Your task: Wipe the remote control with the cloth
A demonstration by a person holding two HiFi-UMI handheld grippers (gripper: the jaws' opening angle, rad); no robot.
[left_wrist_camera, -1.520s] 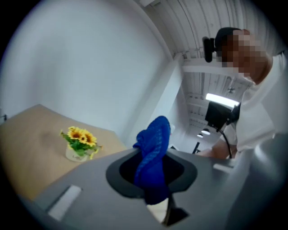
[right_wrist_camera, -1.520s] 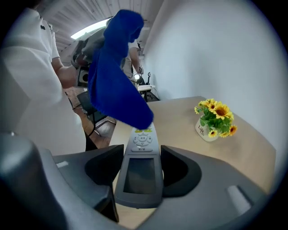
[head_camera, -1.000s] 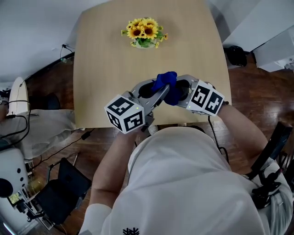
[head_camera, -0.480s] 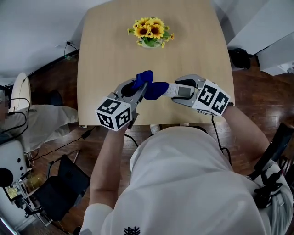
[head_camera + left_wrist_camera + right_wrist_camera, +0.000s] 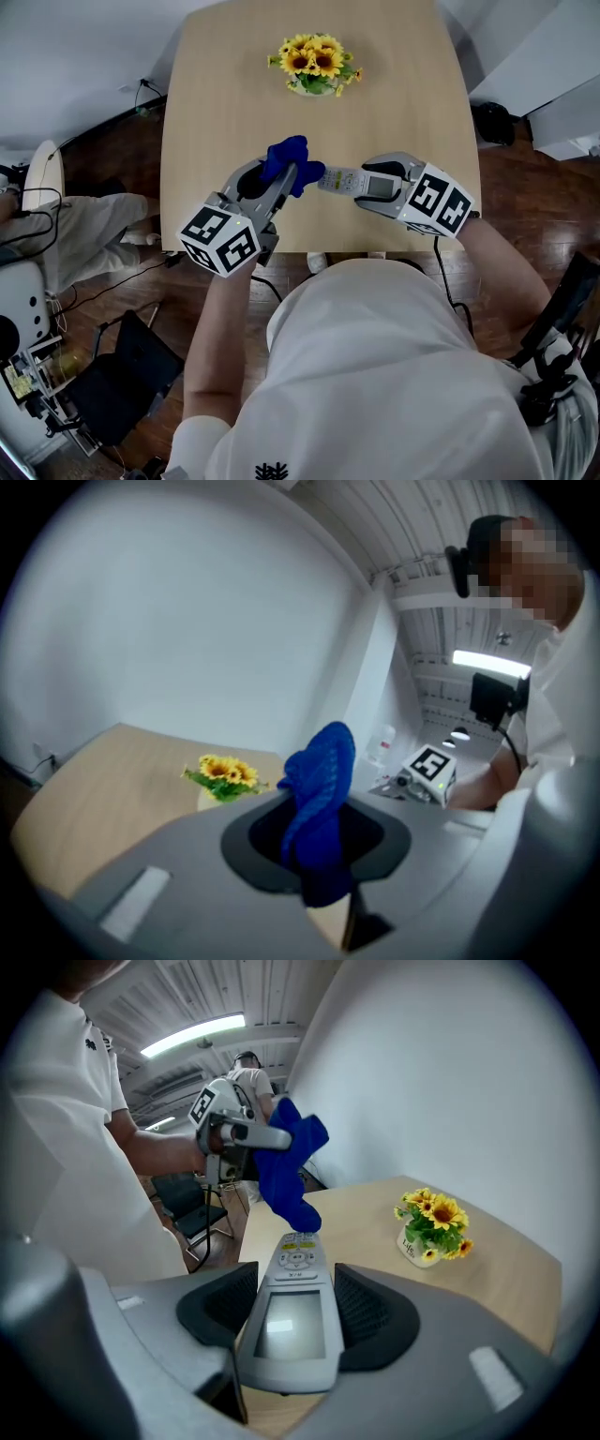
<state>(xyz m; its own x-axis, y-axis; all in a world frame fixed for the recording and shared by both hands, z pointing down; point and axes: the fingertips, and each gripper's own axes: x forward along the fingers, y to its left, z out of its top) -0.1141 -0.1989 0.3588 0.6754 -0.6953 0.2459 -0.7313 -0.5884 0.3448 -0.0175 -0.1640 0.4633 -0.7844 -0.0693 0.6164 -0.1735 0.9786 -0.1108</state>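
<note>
- Head view: my left claw (image 5: 279, 180) and my right claw (image 5: 368, 186) are side by side over the near part of the light wooden table (image 5: 211, 103), pointing roughly toward each other.
- My left claw is clamped on the blue cloth (image 5: 286, 156). In the left gripper view the fabric is pinched between the jaws and stands up in a bunched fold above them.
- My right claw holds the grey remote control (image 5: 339, 180), its jaws about half closed on the screen end. The button end sticks out past the jaws toward the cloth.
- In the right gripper view the cloth's lower end hangs right at the remote's far tip; I cannot tell whether they touch.
- A small pot of sunflowers (image 5: 317, 64) stands at the far side of the table, well apart from both claws.
</note>
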